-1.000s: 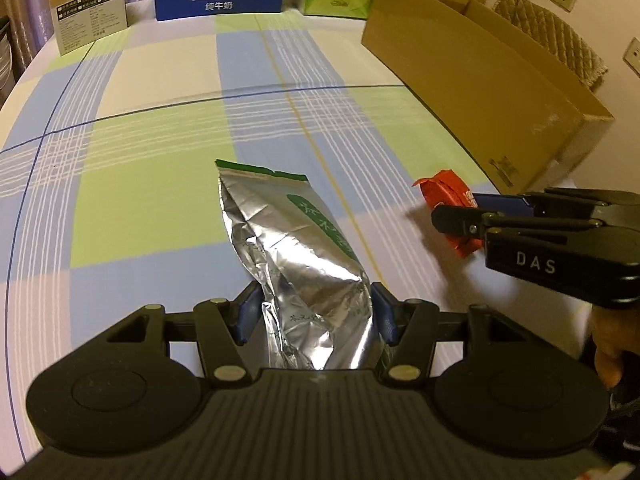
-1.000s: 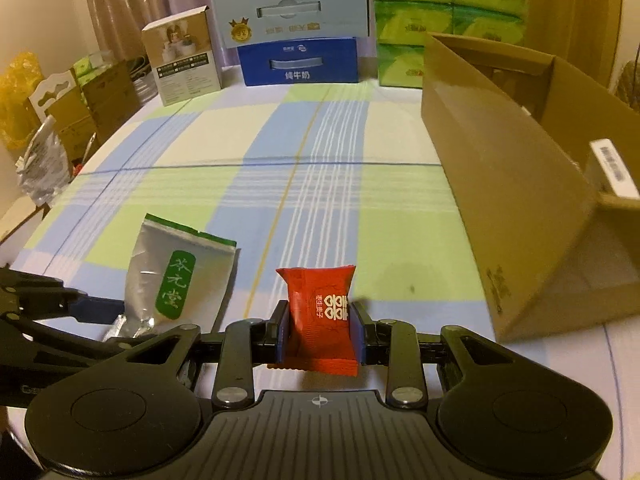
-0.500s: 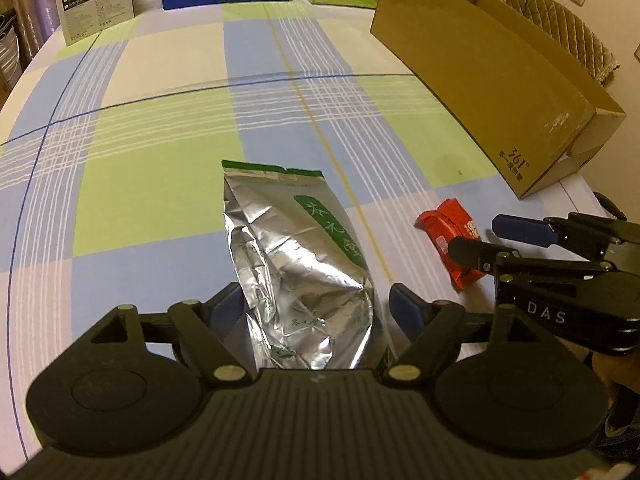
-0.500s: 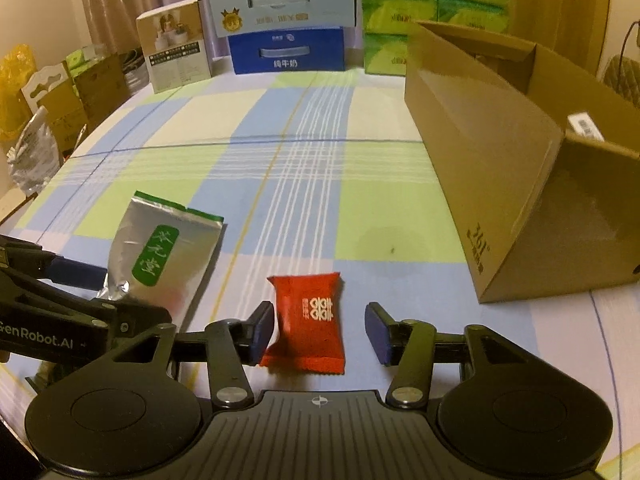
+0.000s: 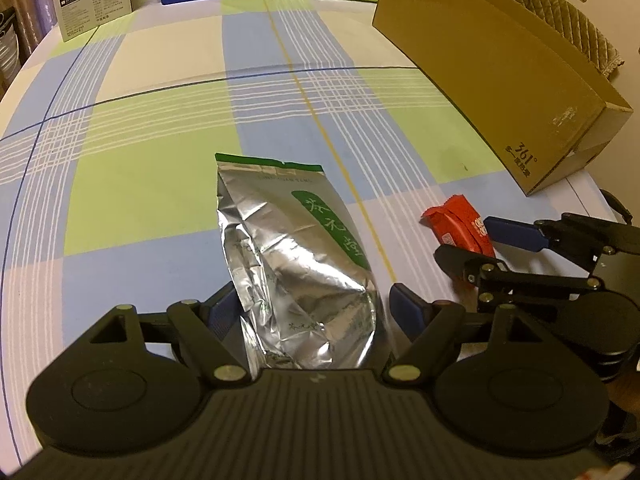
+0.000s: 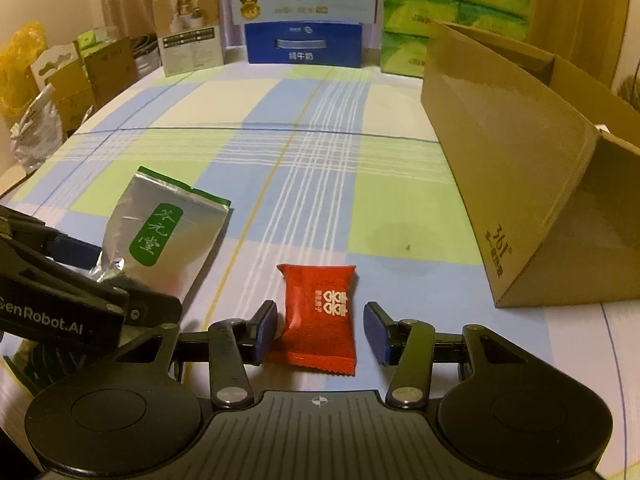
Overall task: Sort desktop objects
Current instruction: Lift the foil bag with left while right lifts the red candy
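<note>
a: did both let go?
b: yes. the left gripper (image 5: 310,310) spread off the silver pouch (image 5: 296,264); the right gripper (image 6: 320,330) spread off the red packet (image 6: 322,312), both lying on the cloth.

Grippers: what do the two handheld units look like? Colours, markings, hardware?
Both are matte black plastic with scissor-style linkage arms, silver pivot screws and dark blue finger pads. The left gripper has a ribbed body with two round discs; its side, seen from the right wrist, reads "GenRobot.AI" in white. The right gripper matches, with a small crosshair mark on its ribbed body. No cables or sleeves show.
</note>
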